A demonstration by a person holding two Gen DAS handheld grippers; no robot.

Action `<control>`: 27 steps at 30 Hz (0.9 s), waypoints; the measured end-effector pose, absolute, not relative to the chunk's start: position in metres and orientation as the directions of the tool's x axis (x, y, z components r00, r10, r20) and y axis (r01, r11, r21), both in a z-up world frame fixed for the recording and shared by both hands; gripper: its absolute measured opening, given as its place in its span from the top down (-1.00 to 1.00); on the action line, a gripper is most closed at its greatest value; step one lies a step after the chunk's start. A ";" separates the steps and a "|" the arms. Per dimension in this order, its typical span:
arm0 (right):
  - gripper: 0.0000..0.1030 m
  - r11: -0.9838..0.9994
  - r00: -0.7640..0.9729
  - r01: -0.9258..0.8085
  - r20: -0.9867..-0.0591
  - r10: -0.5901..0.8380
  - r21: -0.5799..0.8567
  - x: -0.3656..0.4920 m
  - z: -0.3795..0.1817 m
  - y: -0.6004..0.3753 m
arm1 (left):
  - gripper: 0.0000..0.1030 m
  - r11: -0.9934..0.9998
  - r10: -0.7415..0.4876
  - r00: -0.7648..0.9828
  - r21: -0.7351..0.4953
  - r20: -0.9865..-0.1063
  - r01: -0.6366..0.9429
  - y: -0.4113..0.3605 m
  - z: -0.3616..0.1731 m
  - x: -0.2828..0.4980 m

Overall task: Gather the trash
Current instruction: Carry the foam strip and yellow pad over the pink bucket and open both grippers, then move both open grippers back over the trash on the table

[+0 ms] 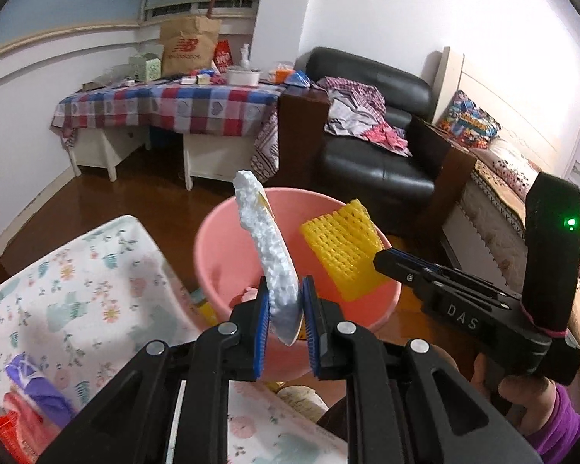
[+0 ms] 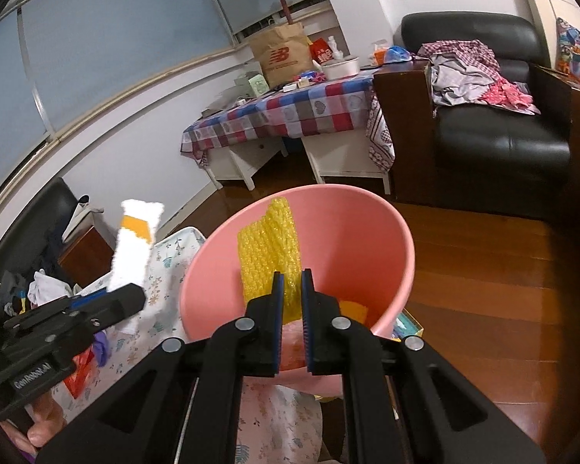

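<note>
Left hand-held gripper [image 1: 284,309] clamped on white foam slab [image 1: 265,243], held upright over pink bin [image 1: 212,239], likely for dropping in. Right hand-held gripper [image 2: 290,301] pinched nearly together on yellow foam net [image 2: 266,247], already above the bin's mouth. Below, floral-cloth tabletop [image 1: 77,270]; farther off, black armchair [image 1: 375,162].

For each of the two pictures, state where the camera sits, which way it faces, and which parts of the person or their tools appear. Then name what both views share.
Left wrist: on the left gripper, looking down at the pink bin; it holds white foam; right gripper and hand show.
Right wrist: on the right gripper, facing the bin; it holds yellow netting.
Shared: bin, checked table, black armchair.
</note>
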State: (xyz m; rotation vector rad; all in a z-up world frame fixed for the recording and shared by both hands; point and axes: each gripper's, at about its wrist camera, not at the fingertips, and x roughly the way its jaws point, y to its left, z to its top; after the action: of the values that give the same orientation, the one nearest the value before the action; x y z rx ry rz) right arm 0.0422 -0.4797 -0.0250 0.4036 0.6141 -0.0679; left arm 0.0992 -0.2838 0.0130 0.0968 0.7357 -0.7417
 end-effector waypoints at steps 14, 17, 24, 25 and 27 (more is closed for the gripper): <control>0.82 0.911 0.813 0.213 -0.581 0.035 0.352 0.042 -0.029 -0.481 | 0.18 0.727 -0.592 0.475 -0.177 -0.651 0.664 -0.303 0.009 0.100; 0.82 0.911 0.810 0.218 -0.586 0.032 0.350 0.043 -0.030 -0.481 | 0.17 0.729 -0.598 0.477 -0.189 -0.644 0.657 -0.297 0.013 0.099; 0.46 0.913 0.804 0.222 -0.594 0.027 0.342 0.044 -0.029 -0.477 | 0.09 0.730 -0.615 0.492 -0.207 -0.616 0.652 -0.280 0.023 0.092; 0.45 0.914 0.805 0.221 -0.593 0.027 0.341 0.044 -0.028 -0.476 | 0.09 0.730 -0.616 0.495 -0.207 -0.612 0.652 -0.277 0.025 0.091; 0.45 0.916 0.807 0.216 -0.590 0.027 0.337 0.044 -0.026 -0.475 | 0.09 0.731 -0.618 0.503 -0.205 -0.605 0.651 -0.272 0.028 0.089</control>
State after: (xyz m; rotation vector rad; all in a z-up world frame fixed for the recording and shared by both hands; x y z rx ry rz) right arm 0.0439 -0.4746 -0.0259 0.4057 0.6281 -0.1042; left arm 0.0889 -0.2719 0.0283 0.0517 0.7088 -0.7665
